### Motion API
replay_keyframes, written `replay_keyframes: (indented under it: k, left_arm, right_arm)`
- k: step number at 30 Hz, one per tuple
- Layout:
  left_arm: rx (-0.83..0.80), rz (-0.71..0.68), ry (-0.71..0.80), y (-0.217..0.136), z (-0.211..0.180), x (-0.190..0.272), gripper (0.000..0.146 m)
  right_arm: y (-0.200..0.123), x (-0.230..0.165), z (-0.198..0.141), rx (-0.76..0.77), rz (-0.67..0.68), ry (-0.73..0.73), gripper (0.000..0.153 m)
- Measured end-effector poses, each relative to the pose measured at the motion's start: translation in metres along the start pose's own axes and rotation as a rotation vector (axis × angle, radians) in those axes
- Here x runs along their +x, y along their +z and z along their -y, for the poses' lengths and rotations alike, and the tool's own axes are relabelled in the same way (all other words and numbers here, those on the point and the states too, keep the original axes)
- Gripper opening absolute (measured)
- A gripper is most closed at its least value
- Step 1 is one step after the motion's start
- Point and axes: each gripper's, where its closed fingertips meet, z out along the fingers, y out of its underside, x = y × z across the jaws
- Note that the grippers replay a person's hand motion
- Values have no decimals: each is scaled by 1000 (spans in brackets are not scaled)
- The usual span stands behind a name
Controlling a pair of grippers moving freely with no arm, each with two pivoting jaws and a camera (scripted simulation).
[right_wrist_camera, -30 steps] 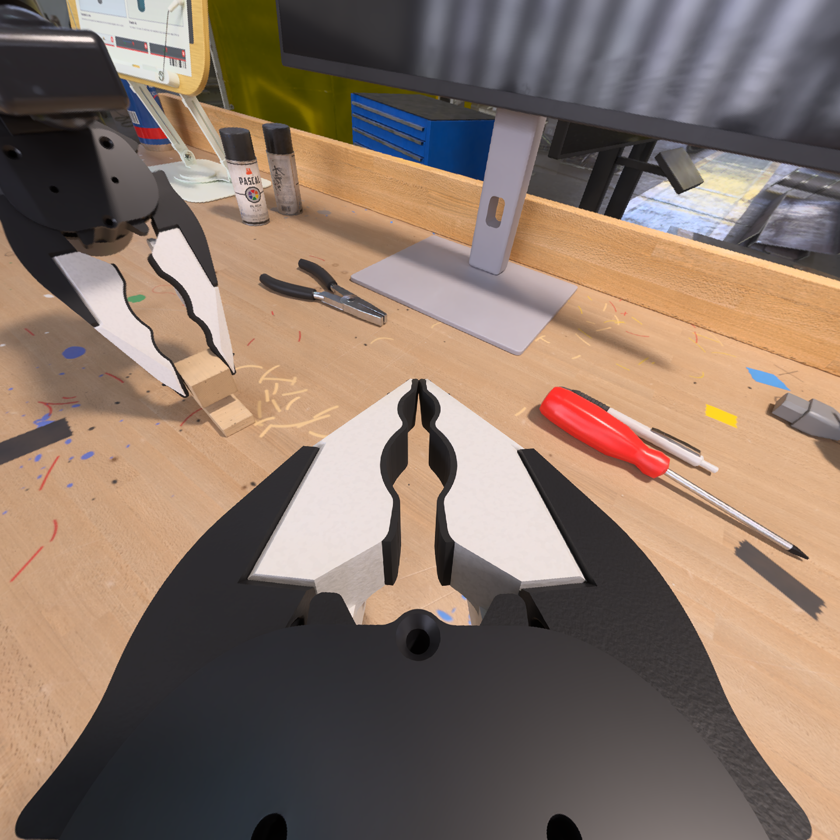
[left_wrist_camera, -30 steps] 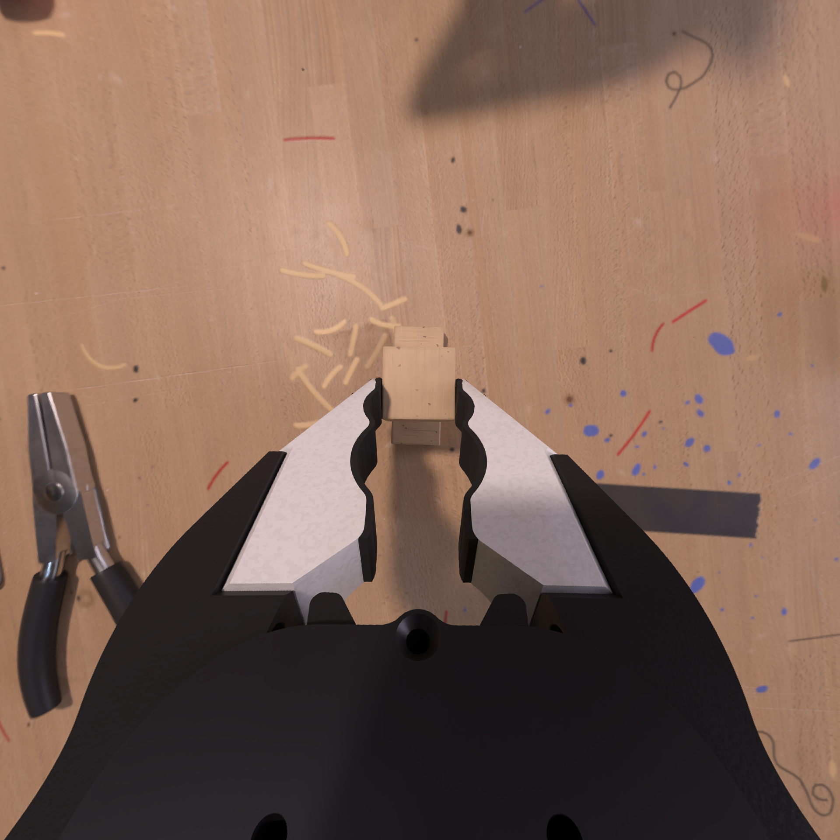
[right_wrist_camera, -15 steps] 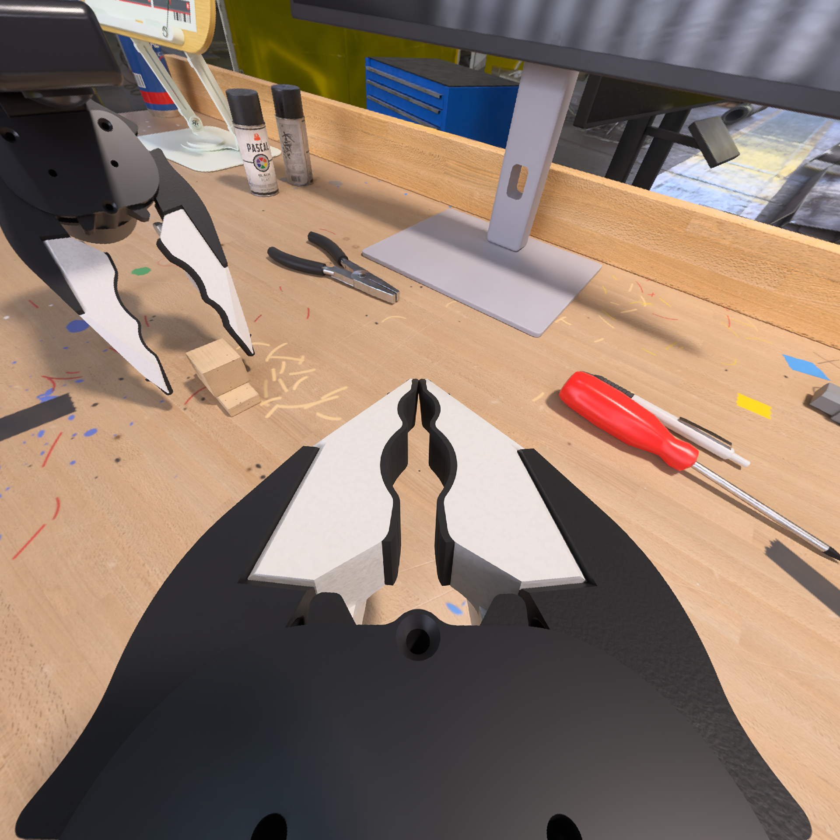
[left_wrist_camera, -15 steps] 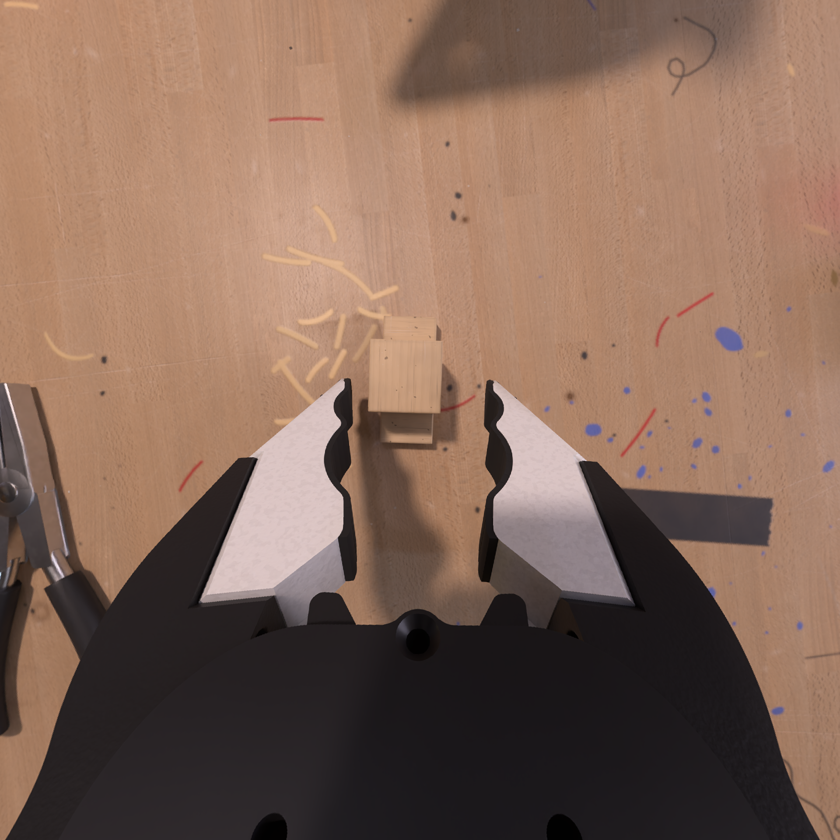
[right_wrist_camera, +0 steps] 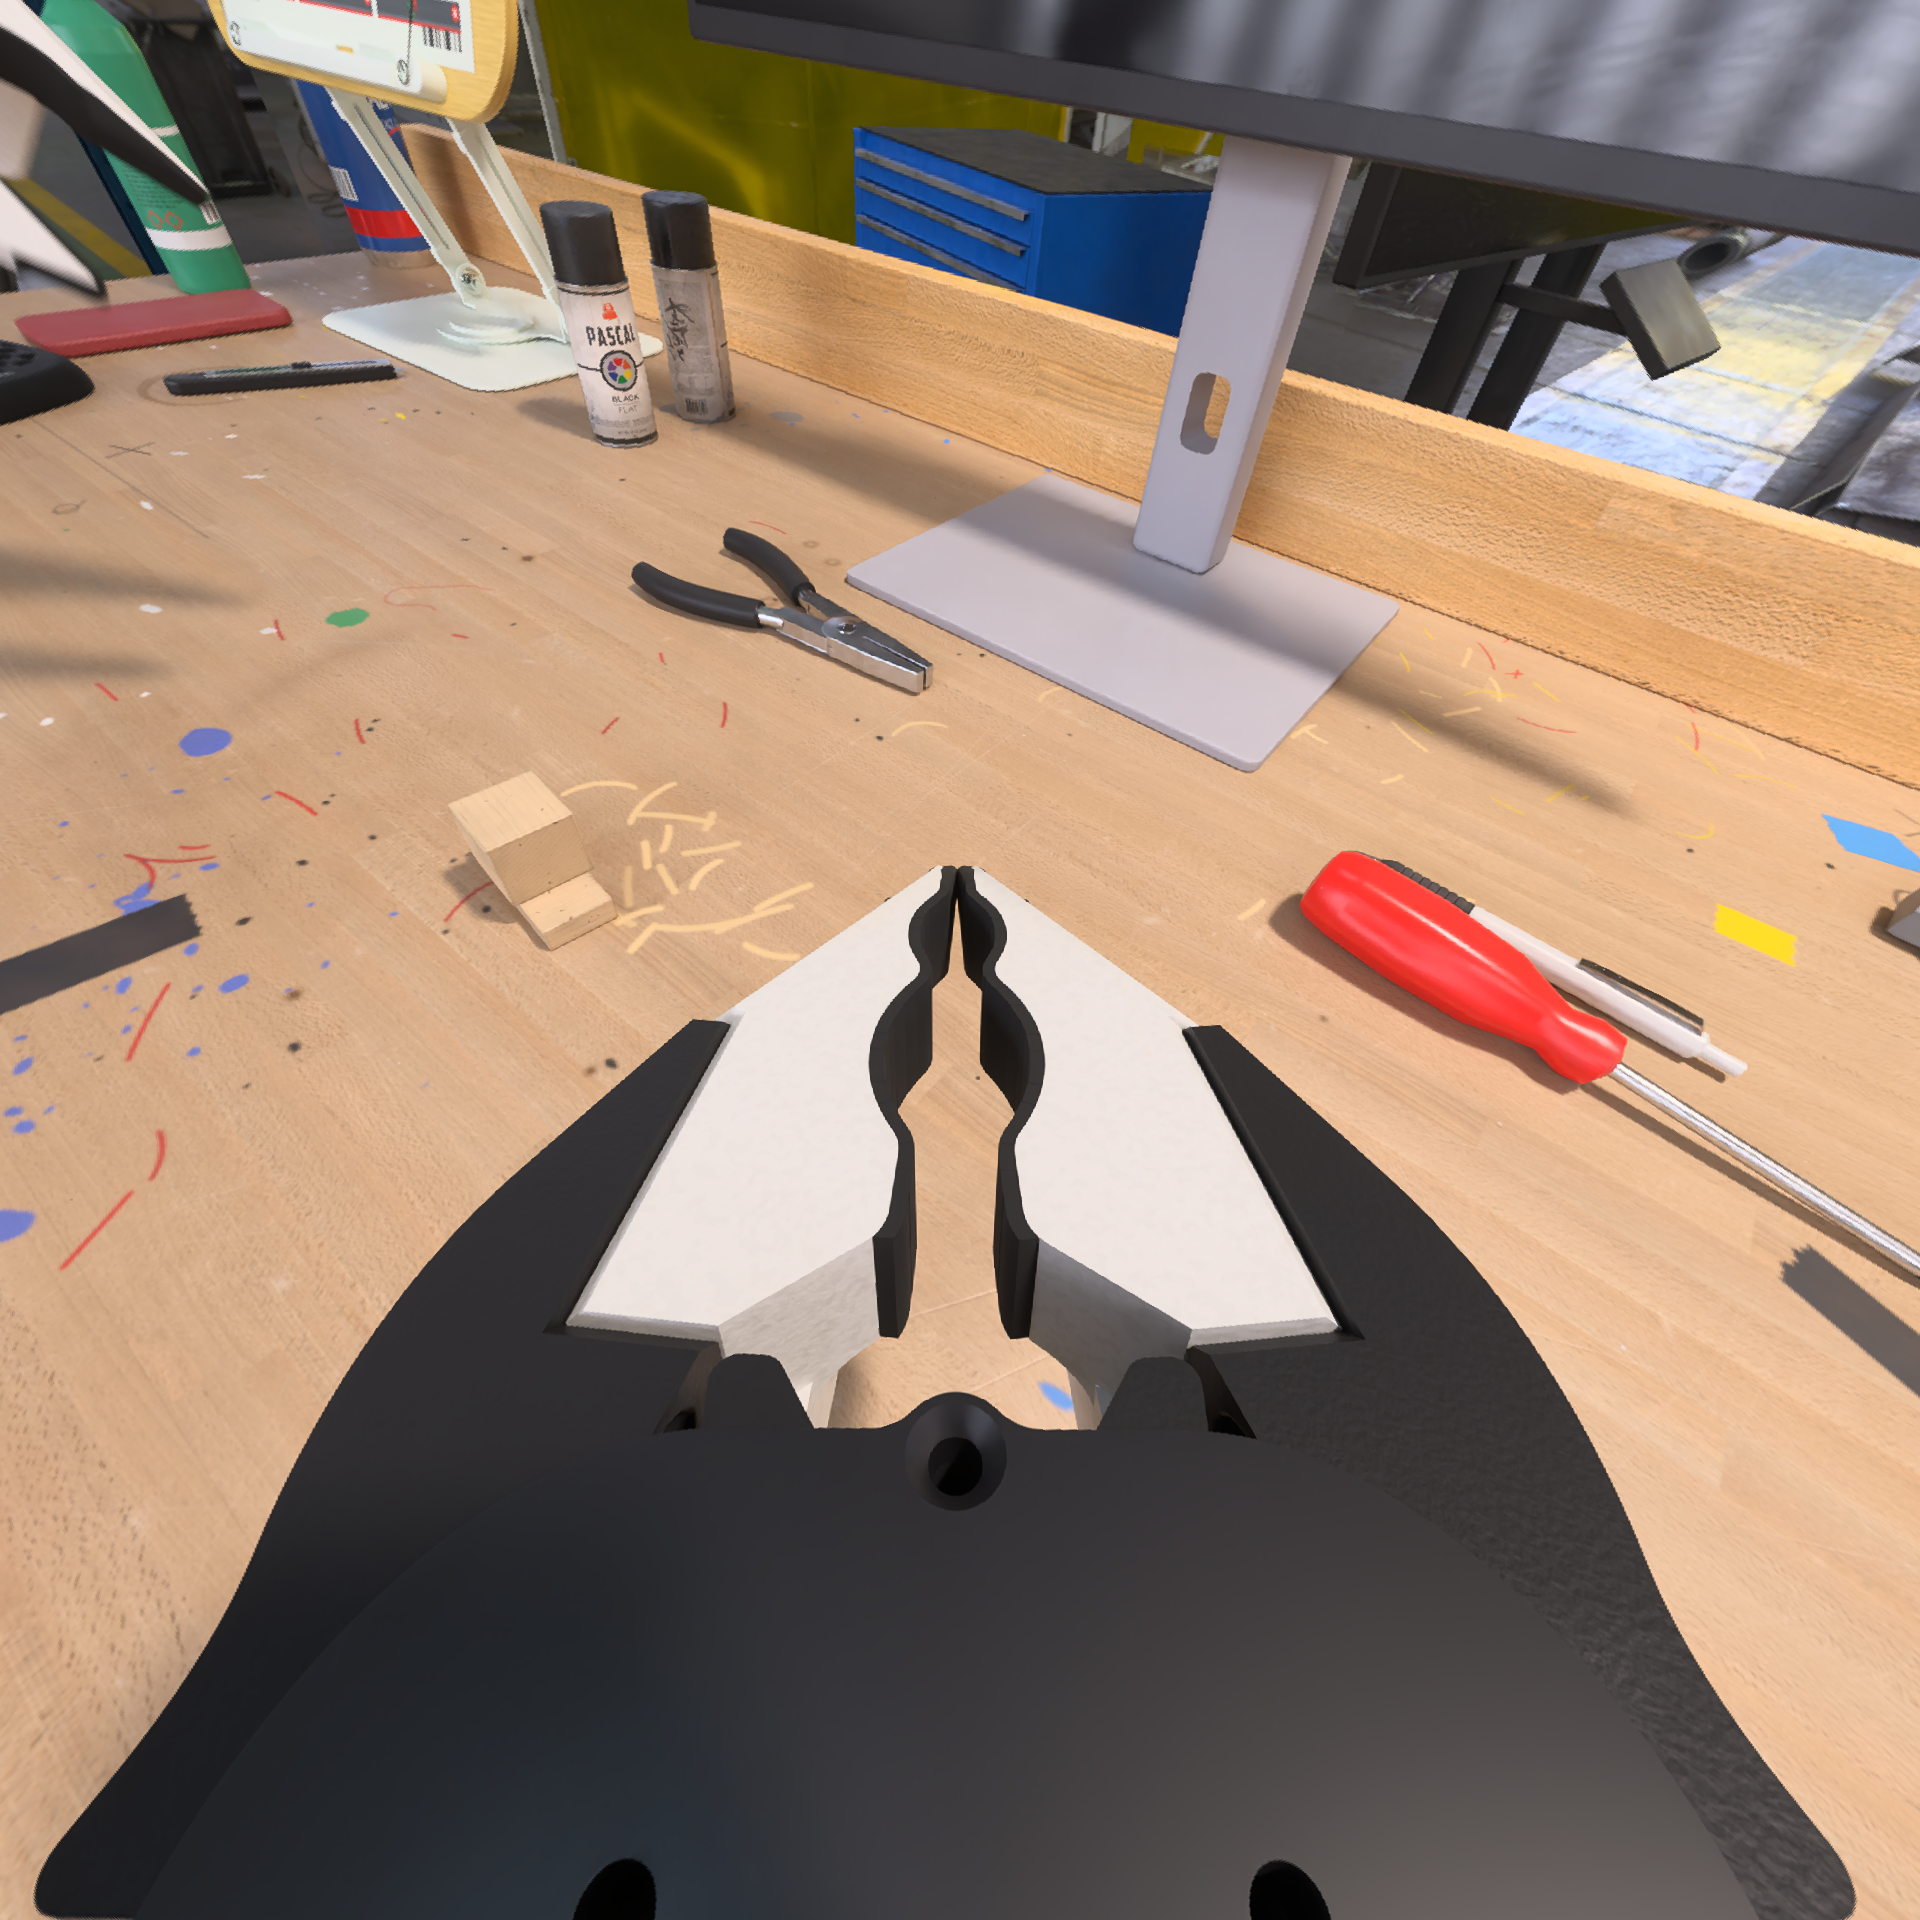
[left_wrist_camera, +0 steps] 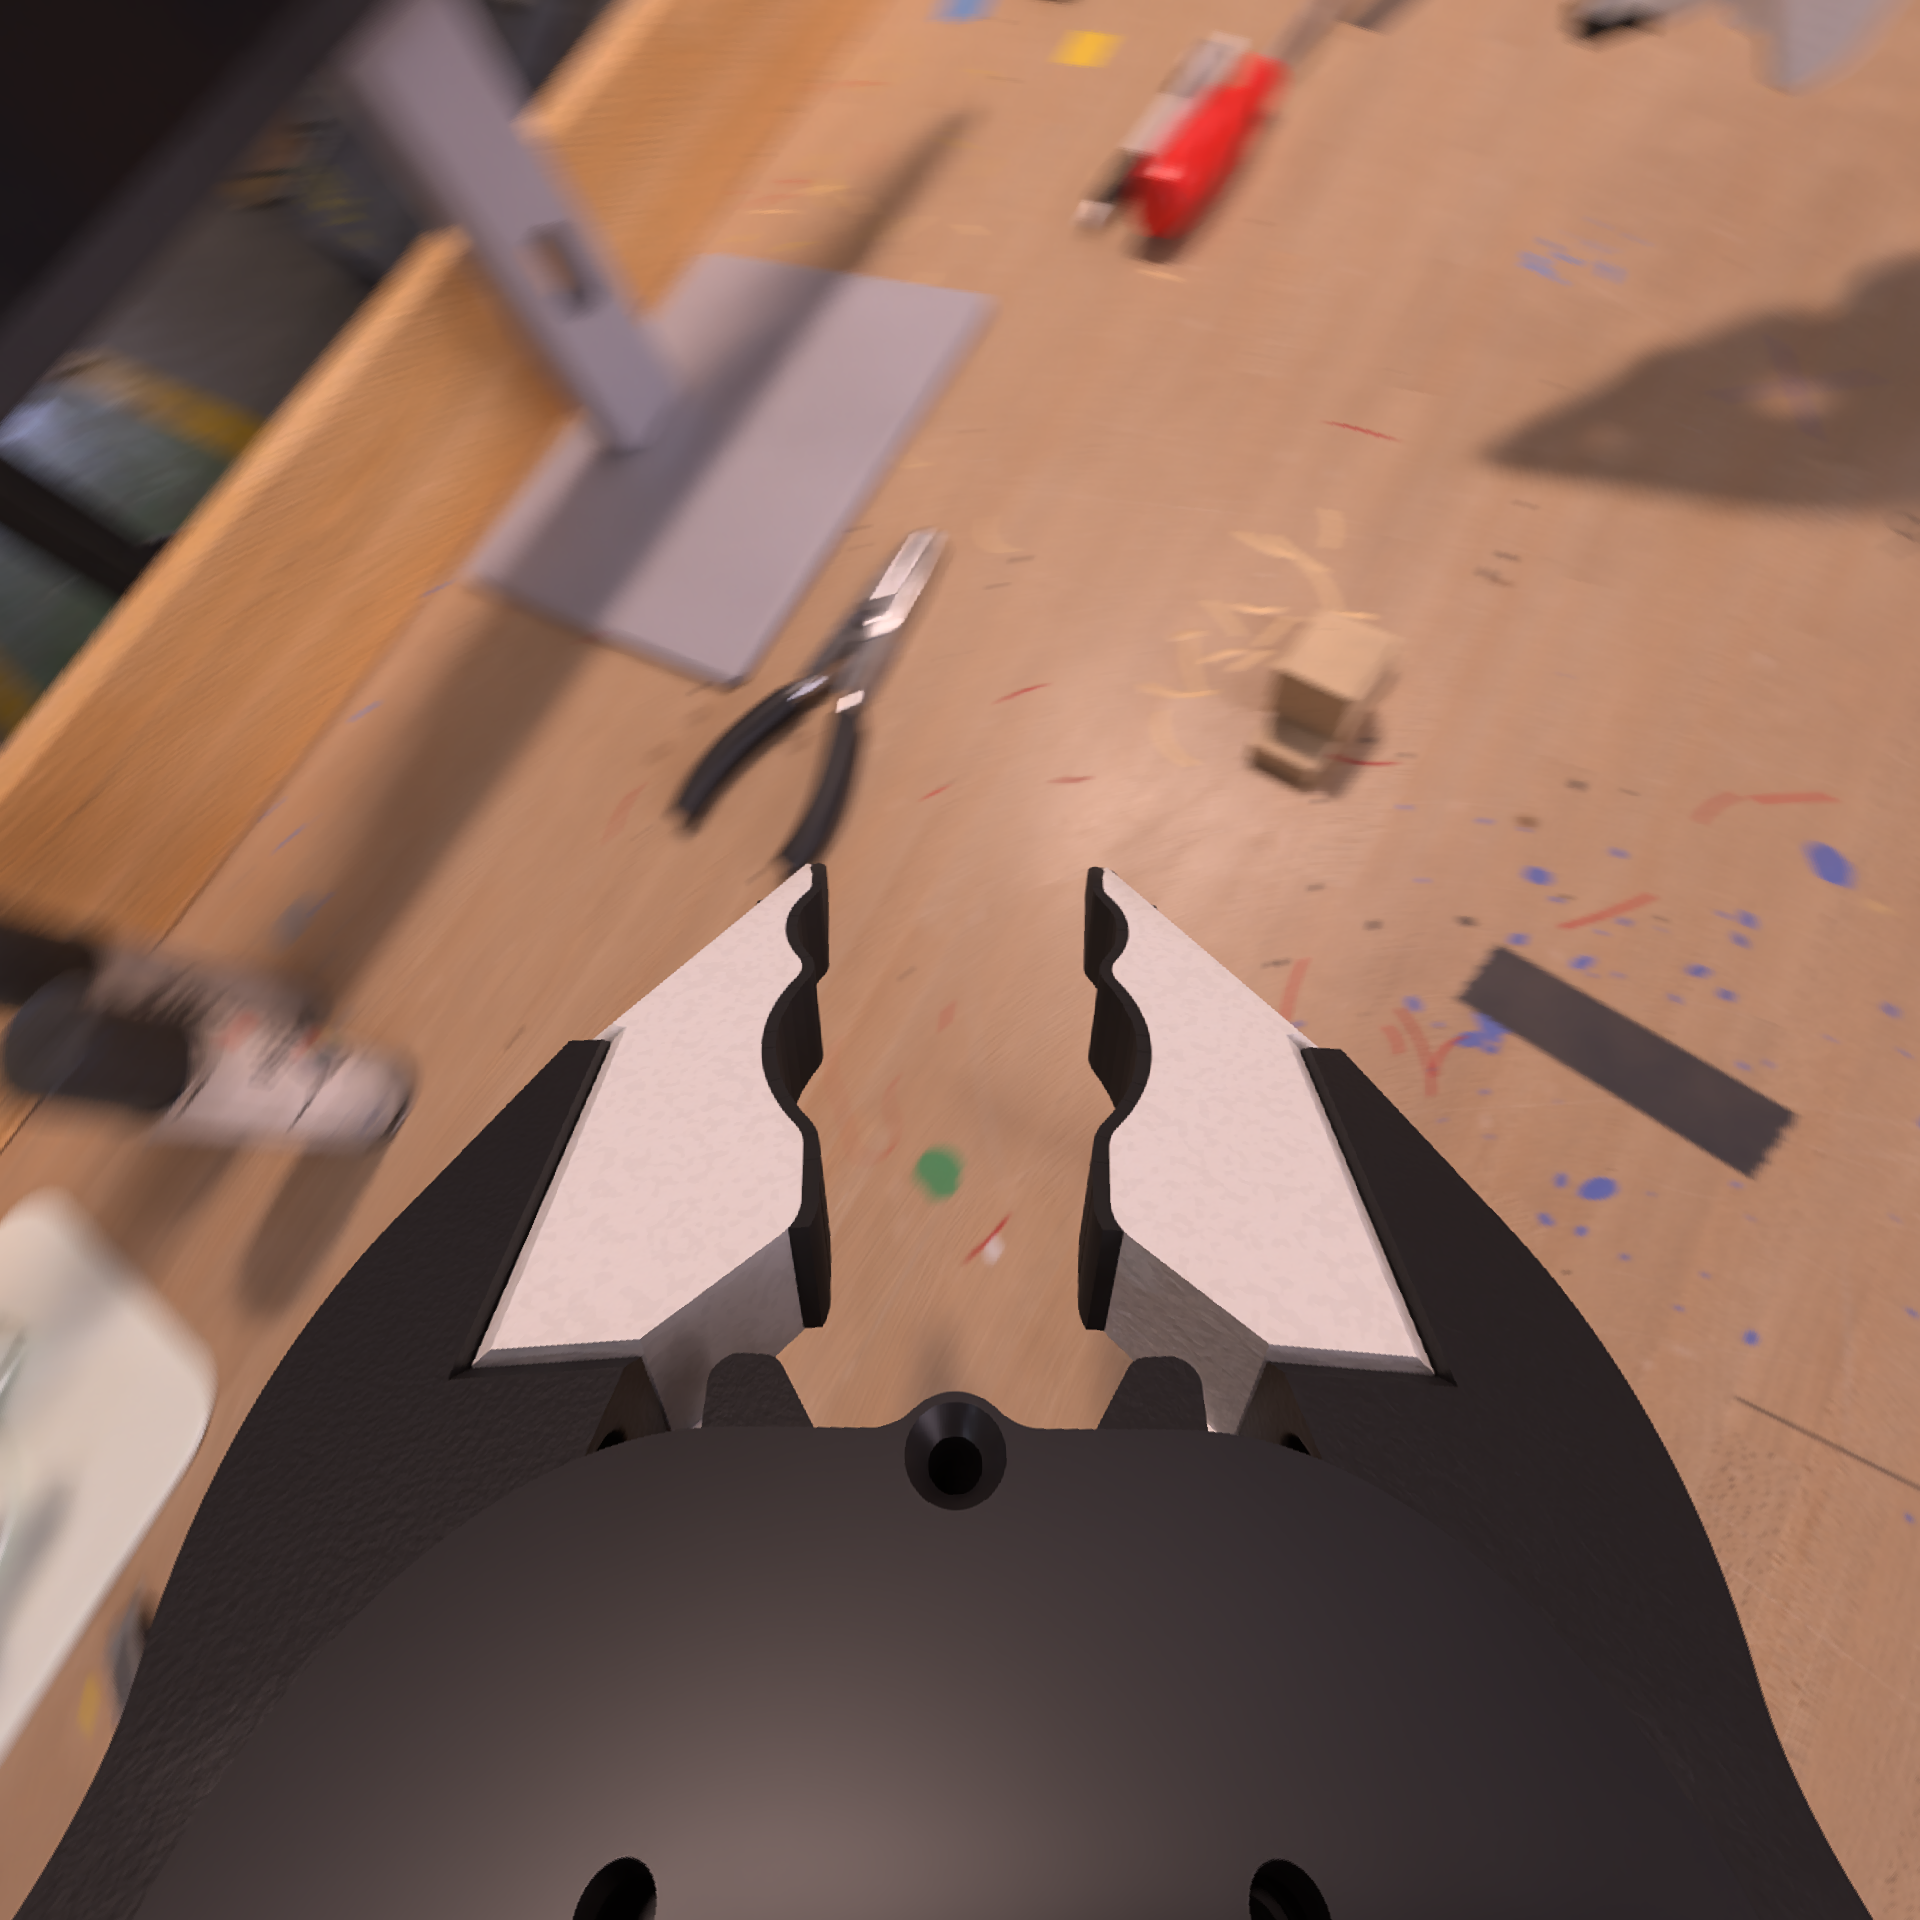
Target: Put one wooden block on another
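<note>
A pale wooden cube (right_wrist_camera: pixel 520 836) rests tilted on a flat wooden block (right_wrist_camera: pixel 566 909) on the workbench, left of centre in the right wrist view. The stack also shows blurred in the left wrist view: cube (left_wrist_camera: pixel 1330 681) on flat block (left_wrist_camera: pixel 1294 764), far ahead to the right. My left gripper (left_wrist_camera: pixel 956 883) is open and empty, well away from the blocks; its fingertips (right_wrist_camera: pixel 94 135) show at the top left corner of the right wrist view. My right gripper (right_wrist_camera: pixel 956 873) is shut and empty, to the right of the blocks above the bench.
Black-handled pliers (right_wrist_camera: pixel 779 613) lie behind the blocks, a grey monitor stand (right_wrist_camera: pixel 1122 613) beyond. A red screwdriver (right_wrist_camera: pixel 1455 966) and a white pen (right_wrist_camera: pixel 1621 1008) lie at right. Two spray cans (right_wrist_camera: pixel 634 322), a lamp base (right_wrist_camera: pixel 457 332) and a raised wooden back edge (right_wrist_camera: pixel 1455 520) stand behind.
My left gripper has let go of the cube, opened, and pulled up and far back from the stack, swinging its view. The right gripper stayed shut and drifted slightly.
</note>
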Motion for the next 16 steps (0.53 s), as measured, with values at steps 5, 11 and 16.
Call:
replay_keyframes:
  k: [5,11,16]
  left_arm:
    - [57,292,-254,-76,-64,-79,39]
    - [-113,328,-425,-84,-165,-107,41]
    - [-303,337,-489,-62,-218,-108,44]
  right_arm:
    - [0,0,0,-1,0,2,0]
    - [2,0,-4,-12,1,14,0]
    - [4,0,-7,-23,-2,12,0]
